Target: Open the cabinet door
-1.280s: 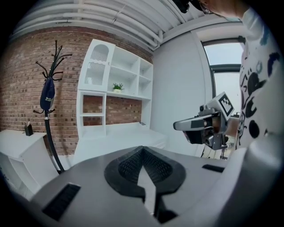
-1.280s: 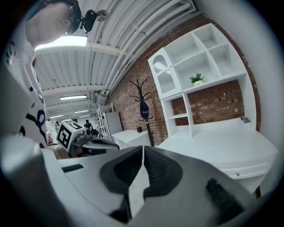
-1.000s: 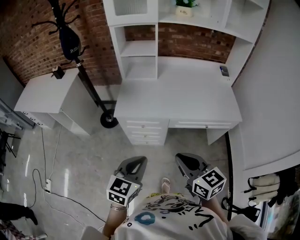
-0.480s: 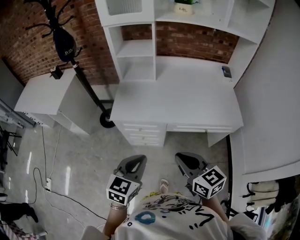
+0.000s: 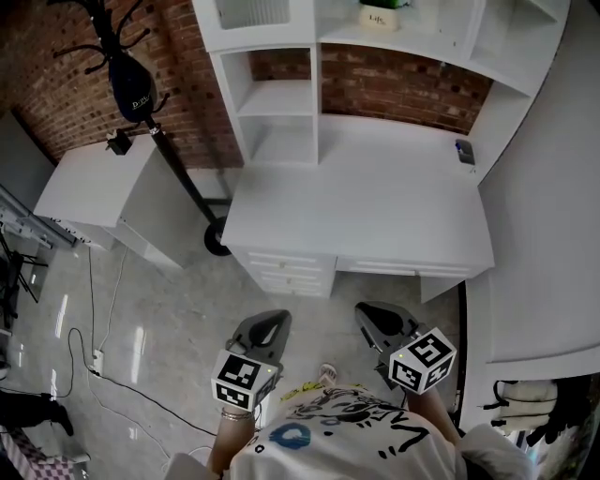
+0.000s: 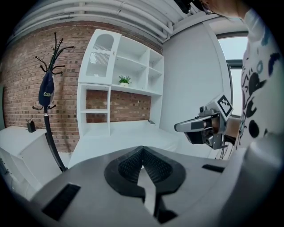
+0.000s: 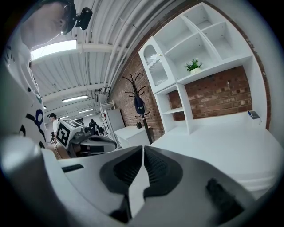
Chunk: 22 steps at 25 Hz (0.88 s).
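Short of a smooth white desk [image 5: 356, 202], holding left gripper [image 5: 272, 324] and right gripper [image 5: 374, 315], ribbed jaws closed, empty.

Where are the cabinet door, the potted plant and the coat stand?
cabinet door [image 6: 100, 57], left gripper view, its ribbed pane
potted plant [image 6: 124, 80], left gripper view, its leaves
coat stand [image 6: 50, 133], left gripper view, its pole

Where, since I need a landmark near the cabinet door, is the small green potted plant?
In the head view the small green potted plant stands at top centre on a white open shelf, right of the arched white cabinet door.
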Tool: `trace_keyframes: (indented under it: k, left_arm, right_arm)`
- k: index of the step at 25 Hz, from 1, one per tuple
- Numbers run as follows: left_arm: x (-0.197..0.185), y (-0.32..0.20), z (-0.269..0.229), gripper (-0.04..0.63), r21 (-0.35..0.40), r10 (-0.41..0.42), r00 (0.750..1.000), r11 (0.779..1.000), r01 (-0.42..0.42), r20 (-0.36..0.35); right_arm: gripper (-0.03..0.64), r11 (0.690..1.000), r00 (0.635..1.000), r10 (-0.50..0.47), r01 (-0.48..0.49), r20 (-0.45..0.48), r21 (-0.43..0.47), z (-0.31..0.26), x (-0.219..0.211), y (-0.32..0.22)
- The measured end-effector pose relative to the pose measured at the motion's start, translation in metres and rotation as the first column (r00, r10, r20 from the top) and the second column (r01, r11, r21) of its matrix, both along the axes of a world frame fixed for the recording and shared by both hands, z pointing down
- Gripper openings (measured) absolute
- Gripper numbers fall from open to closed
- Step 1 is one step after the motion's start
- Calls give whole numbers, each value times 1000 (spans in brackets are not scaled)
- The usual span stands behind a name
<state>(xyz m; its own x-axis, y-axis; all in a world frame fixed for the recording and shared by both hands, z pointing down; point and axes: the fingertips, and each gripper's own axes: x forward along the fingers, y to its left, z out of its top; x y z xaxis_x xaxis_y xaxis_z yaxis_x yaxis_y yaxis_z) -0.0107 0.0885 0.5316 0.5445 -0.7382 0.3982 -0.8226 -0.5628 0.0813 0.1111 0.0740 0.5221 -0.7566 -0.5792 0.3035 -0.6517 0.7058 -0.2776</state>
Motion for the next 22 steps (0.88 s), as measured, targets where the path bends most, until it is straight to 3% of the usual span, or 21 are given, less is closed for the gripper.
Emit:
trace_keyframes:
  k: [7, 12, 22]
  left_arm:
    - [-7, -15, 1, 12, 8, -12, 1000, 1000, 12, 5]
    - [-11, -33, -2, 12, 21, 23, 1000, 1000, -23, 10]
    - [-29, -68, 4, 12, -28, 110, 993, 993, -111, -53]
  right_arm:
    - [29, 1000, 1000, -28, 28, -3, -3, 0, -11, -14]
    - [29, 1000, 999, -21, 20, -30, -16, 5, -26, -27]
    - [29, 994, 997, 48, -54, -61, -93, 13, -63, -59]
